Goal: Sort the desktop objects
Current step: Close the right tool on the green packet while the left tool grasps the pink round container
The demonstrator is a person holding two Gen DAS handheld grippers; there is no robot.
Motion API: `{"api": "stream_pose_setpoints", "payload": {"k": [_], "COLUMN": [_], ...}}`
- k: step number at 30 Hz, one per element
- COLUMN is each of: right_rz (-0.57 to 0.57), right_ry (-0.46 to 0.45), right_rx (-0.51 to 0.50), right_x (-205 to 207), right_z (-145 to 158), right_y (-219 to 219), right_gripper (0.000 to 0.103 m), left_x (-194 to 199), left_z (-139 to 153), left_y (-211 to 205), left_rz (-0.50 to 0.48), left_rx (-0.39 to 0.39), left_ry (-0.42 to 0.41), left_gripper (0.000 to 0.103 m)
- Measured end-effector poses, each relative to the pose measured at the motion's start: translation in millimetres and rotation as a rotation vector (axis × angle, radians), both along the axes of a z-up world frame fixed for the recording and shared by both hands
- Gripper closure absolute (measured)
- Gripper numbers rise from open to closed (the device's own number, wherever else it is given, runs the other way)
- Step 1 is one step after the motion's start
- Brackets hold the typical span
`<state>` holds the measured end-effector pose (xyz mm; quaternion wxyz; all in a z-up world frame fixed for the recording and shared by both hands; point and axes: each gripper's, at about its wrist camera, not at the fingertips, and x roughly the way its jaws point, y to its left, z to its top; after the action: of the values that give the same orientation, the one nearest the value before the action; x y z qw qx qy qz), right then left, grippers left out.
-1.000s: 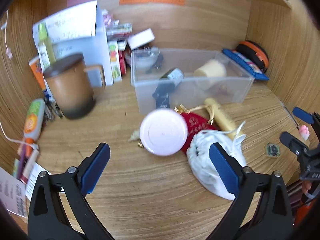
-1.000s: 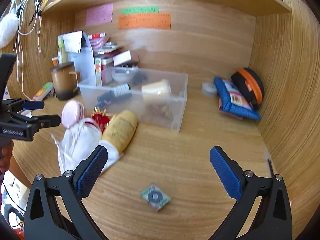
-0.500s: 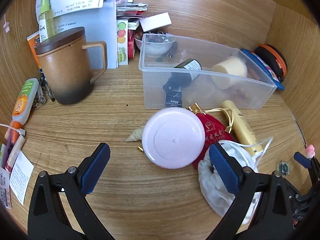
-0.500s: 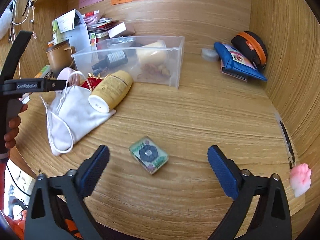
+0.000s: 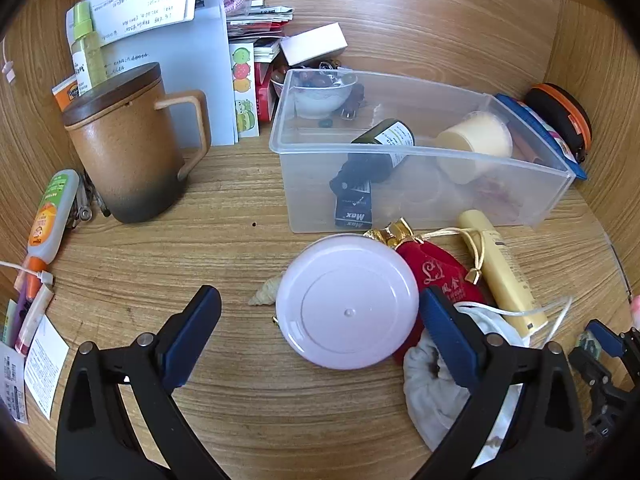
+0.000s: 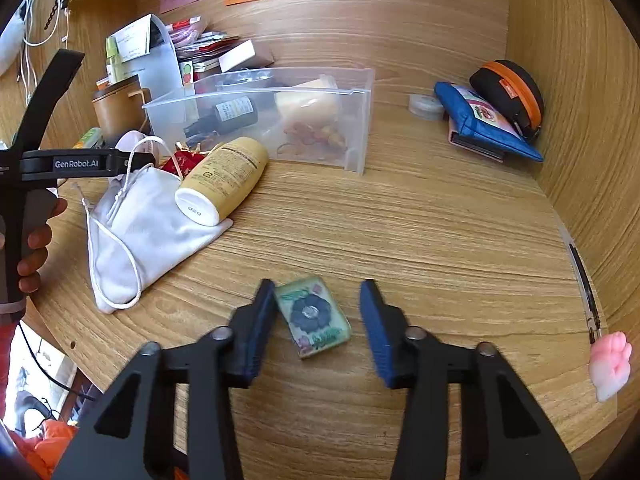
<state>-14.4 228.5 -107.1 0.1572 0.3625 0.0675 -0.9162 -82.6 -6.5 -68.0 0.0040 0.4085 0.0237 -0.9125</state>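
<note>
Straddling the small green tile (image 6: 313,317), the right gripper (image 6: 318,320) had its jaws partly spread: the left pad looked to be touching or just beside the tile's edge, while the right pad stood clear of it, so nothing was pinched yet. The tile, a flat glossy rectangle with a dark flower, lay on the wooden desk (image 6: 440,248) at a slant to the pads. That slant was the likeliest source of trouble: closing on its corners could spin it or squirt it out sideways, and being so thin it could slip under the pads instead of lifting.

The left gripper (image 5: 320,316) was spread wide, with the pink round lid (image 5: 347,306) lying flat between its pads, neither clearly touching it. Its right pad sat against the red pouch (image 5: 438,270) and above the white drawstring bag (image 5: 434,396). Closing there might catch fabric or cord along with the lid, dragging the pouch or tugging the yellow tube (image 5: 500,268) resting across the bag. The lid's low, smooth rim also offered little to hold.

Beyond lay the clear plastic bin (image 5: 420,196), already holding a dark bottle (image 5: 374,152) and a cream cup (image 5: 476,144); it was probably where these items belonged. A tiny shell (image 5: 265,295) beside the lid could be knocked away.
</note>
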Motion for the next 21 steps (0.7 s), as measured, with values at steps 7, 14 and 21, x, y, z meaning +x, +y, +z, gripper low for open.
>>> {"api": "stream_pose_setpoints", "payload": {"k": [7,14,21], "right_rz": [0.016,0.010,0.012], "right_ry": [-0.028,-0.011,0.013], "right_rx": [-0.045,-0.042,-0.041], "right_x": [-4,-6,-9], "right_z": [2,10,23], "right_y": [-1,-5,-9], "right_gripper": [0.081,0.081,0.081], "left_x": [-8,-5,7], "left_z": [-4,-2,10], "left_y": [1,4,4], "left_rz": [-0.034,-0.052,-0.072], "left_rx": [0.028,0.020,0.025], "left_ry": [-0.033,-0.021,0.027], "left_gripper": [0.032,0.039,0.039]}}
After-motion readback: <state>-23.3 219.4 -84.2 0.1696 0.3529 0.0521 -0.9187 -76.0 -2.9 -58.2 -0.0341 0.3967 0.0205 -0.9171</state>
